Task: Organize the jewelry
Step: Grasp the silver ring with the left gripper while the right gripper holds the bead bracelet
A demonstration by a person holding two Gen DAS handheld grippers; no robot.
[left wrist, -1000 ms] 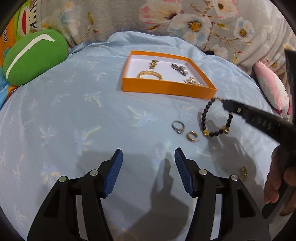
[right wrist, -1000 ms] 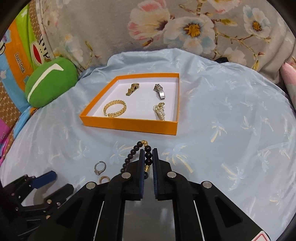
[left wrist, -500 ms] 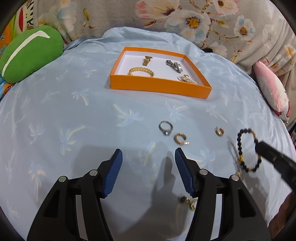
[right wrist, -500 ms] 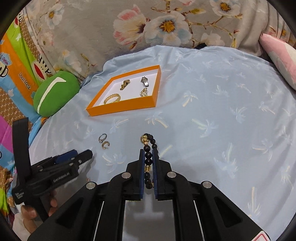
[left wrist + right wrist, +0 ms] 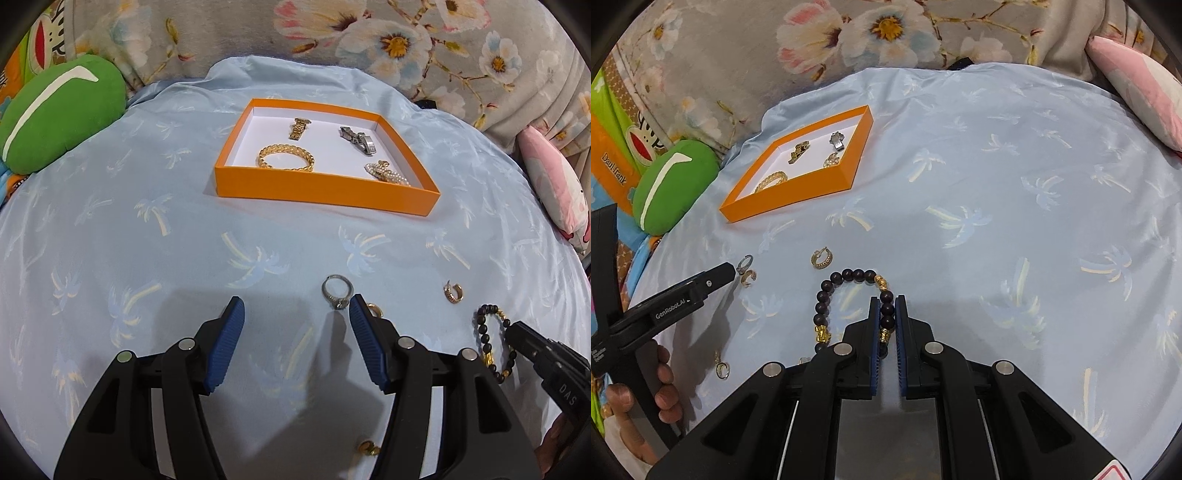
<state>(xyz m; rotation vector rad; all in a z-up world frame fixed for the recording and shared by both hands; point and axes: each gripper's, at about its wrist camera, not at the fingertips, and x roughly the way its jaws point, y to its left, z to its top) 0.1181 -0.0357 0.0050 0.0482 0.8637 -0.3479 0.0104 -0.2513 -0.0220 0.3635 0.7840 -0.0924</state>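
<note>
My right tongs (image 5: 887, 306) are clamped on the dark beaded bracelet (image 5: 827, 295), the blue pads pinching one side of the loop while the rest of it, with its gold beads, curls out to the left over the blue sheet (image 5: 1015, 184). In the left view the same bracelet (image 5: 493, 345) shows at the tip of the right tongs (image 5: 517, 330) near the lower right edge.

My left tongs (image 5: 293, 312) stand about half open with nothing between the pads, pointing down at the sheet (image 5: 147, 240). Just off the tip of the right-hand finger lies a silver ring (image 5: 337, 291), and a gold ear cuff (image 5: 375, 309) peeks out from behind that same finger. A gold hoop earring (image 5: 453, 293) sits further right, between the ring and the bracelet, and another small gold piece (image 5: 368, 448) lies low on the sheet between the fingers' arms.

Beyond all this the orange tray (image 5: 321, 188) rests on the bed, well apart from the loose pieces. Inside it I see a gold chain bracelet (image 5: 286, 157), a gold watch-band piece (image 5: 298, 128), a silver clasp (image 5: 357, 138) and a pearl ornament (image 5: 386, 173). A green cushion (image 5: 55, 110) lies to the left, a pink pillow (image 5: 557, 192) to the right, and floral fabric (image 5: 369, 37) hangs behind.
</note>
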